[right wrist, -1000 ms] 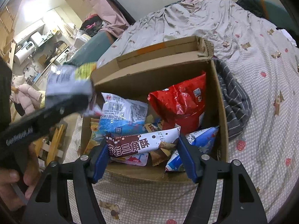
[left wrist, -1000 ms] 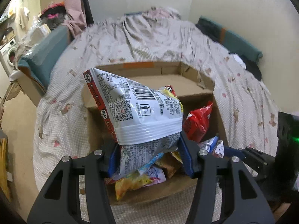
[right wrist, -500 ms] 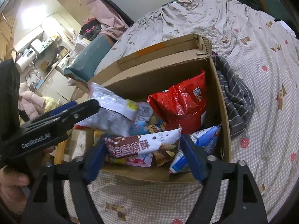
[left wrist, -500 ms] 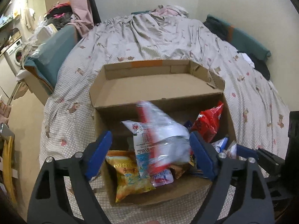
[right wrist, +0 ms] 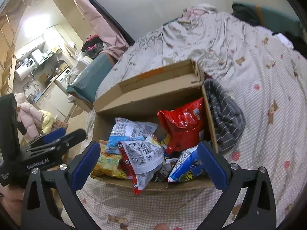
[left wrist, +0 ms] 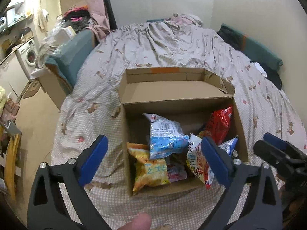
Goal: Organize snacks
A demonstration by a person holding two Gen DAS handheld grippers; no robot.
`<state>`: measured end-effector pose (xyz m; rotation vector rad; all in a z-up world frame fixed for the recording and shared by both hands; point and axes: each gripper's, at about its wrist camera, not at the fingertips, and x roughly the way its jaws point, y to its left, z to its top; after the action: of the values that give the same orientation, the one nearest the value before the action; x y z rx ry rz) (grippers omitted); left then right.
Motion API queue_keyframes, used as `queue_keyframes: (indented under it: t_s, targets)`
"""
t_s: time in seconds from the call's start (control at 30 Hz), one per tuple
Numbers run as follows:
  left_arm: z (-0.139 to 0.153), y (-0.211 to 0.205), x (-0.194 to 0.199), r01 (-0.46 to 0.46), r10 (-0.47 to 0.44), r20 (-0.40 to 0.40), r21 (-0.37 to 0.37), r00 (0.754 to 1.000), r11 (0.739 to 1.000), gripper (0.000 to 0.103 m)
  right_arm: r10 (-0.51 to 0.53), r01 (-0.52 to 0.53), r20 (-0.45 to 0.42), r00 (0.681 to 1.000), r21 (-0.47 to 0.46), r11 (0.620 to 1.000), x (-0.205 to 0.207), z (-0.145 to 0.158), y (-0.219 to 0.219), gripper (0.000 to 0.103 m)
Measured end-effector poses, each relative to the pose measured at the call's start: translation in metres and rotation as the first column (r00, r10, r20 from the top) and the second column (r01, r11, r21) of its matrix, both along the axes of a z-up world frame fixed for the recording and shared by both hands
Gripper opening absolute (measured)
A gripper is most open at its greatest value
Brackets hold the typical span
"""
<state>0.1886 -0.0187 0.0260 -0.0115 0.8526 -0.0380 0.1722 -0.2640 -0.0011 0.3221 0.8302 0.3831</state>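
An open cardboard box [left wrist: 178, 105] [right wrist: 145, 105] sits on the bed, filled with snack packets. Inside lie a blue-and-white bag [left wrist: 165, 136] [right wrist: 126, 132], a red bag [left wrist: 220, 123] [right wrist: 182, 124], a yellow bag [left wrist: 149, 169] [right wrist: 108, 163] and a white-and-red packet [left wrist: 198, 163] [right wrist: 144, 159] leaning over the front edge. A blue-and-white packet [right wrist: 186, 166] lies at the box's front right. My left gripper [left wrist: 154, 159] is open and empty above the box front. My right gripper [right wrist: 148, 163] is open and empty too.
The bed [left wrist: 163, 44] has a patterned cover. A striped grey cloth [right wrist: 224, 115] lies right of the box. A teal cushion [left wrist: 71, 51] is at the bed's left edge, dark clothes [left wrist: 255, 51] along the right wall. A washing machine [left wrist: 27, 56] stands far left.
My left gripper opened and dropped the white-and-red packet into the box. My right gripper opened and let go of the brown-and-white packet it held.
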Motion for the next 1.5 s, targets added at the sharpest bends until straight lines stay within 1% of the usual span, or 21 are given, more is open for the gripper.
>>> queue_keyframes:
  t_s: [0.03,0.13,0.27,0.33,0.4,0.43,0.5,0.57,0.63,0.77,0.9,0.93,1.0,1.03,1.1,1.17,1.27,1.37,1.5]
  targets:
    - [0.001,0.002,-0.005,-0.003,0.003,0.007,-0.002,1.000,1.000,0.097,-0.007,0.007,0.008,1.000,-0.002,1.000,-0.005,0.004,-0.001,0.103]
    - [0.006,0.008,-0.023,-0.016,0.017,0.030,-0.011,0.999,1.000,0.103,-0.019,0.019,-0.003,1.000,-0.002,1.000,-0.017,0.010,-0.003,0.103]
    - [0.008,0.016,-0.053,-0.028,0.030,0.049,-0.030,0.998,0.999,0.103,-0.032,0.032,0.005,0.999,-0.007,0.999,-0.039,0.018,-0.005,0.103]
    - [0.004,0.017,-0.065,-0.011,0.012,0.030,-0.037,0.999,0.999,0.103,-0.038,0.038,0.012,0.999,-0.009,0.999,-0.052,0.019,-0.008,0.103]
    - [-0.005,0.012,-0.077,0.022,-0.023,-0.019,-0.022,1.000,1.000,0.103,-0.039,0.039,0.005,0.999,-0.023,0.999,-0.064,0.017,-0.010,0.103]
    - [-0.007,0.012,-0.083,0.022,-0.022,-0.023,-0.008,0.999,1.000,0.103,-0.041,0.041,-0.003,0.999,-0.031,0.999,-0.069,0.015,-0.011,0.103]
    - [-0.009,0.013,-0.093,0.011,-0.011,-0.014,0.003,1.000,1.000,0.103,-0.050,0.049,-0.020,0.999,-0.045,0.998,-0.076,0.011,-0.012,0.103]
    - [-0.009,0.014,-0.104,-0.004,0.004,0.001,0.001,1.000,1.000,0.103,-0.058,0.057,-0.036,0.998,-0.038,0.998,-0.084,0.007,-0.014,0.103]
    - [-0.011,0.014,-0.114,-0.018,0.018,0.010,0.009,1.000,1.000,0.103,-0.066,0.064,-0.036,0.997,-0.044,0.997,-0.093,0.004,-0.014,0.103]
    - [-0.018,0.018,-0.132,-0.034,0.034,0.022,-0.020,0.999,0.999,0.103,-0.072,0.069,-0.030,0.997,-0.087,0.994,-0.106,0.000,-0.010,0.103]
    - [-0.022,0.020,-0.137,-0.033,0.034,0.055,-0.019,0.998,0.999,0.103,-0.089,0.088,-0.006,0.996,-0.123,0.989,-0.116,-0.003,-0.005,0.103]
    - [-0.022,0.019,-0.137,-0.033,0.035,0.062,-0.022,0.997,0.999,0.103,-0.088,0.087,0.003,0.996,-0.140,0.986,-0.117,-0.003,-0.003,0.103]
    - [-0.023,0.020,-0.135,-0.042,0.044,0.073,-0.023,0.996,0.999,0.103,-0.074,0.081,0.043,0.996,-0.209,0.974,-0.117,-0.002,0.005,0.103]
    - [-0.023,0.020,-0.134,-0.049,0.050,0.082,-0.025,0.995,0.999,0.103,-0.072,0.083,0.055,0.996,-0.225,0.971,-0.117,-0.002,0.007,0.103]
    - [-0.023,0.021,-0.132,-0.061,0.064,0.100,-0.027,0.993,0.998,0.103,-0.068,0.081,0.064,0.996,-0.228,0.970,-0.114,-0.003,0.011,0.103]
    - [-0.023,0.022,-0.131,-0.069,0.071,0.102,-0.025,0.992,0.997,0.103,-0.066,0.078,0.057,0.996,-0.236,0.969,-0.111,-0.006,0.012,0.103]
    - [-0.025,0.024,-0.130,-0.075,0.078,0.091,-0.028,0.993,0.997,0.103,-0.066,0.078,0.055,0.996,-0.247,0.966,-0.111,-0.009,0.014,0.103]
    - [-0.027,0.027,-0.129,-0.077,0.080,0.073,-0.048,0.994,0.996,0.103,-0.065,0.077,0.058,0.996,-0.254,0.964,-0.111,-0.009,0.016,0.103]
    - [-0.028,0.027,-0.129,-0.077,0.081,0.070,-0.049,0.994,0.996,0.103,-0.063,0.079,0.067,0.996,-0.266,0.961,-0.111,-0.009,0.017,0.103]
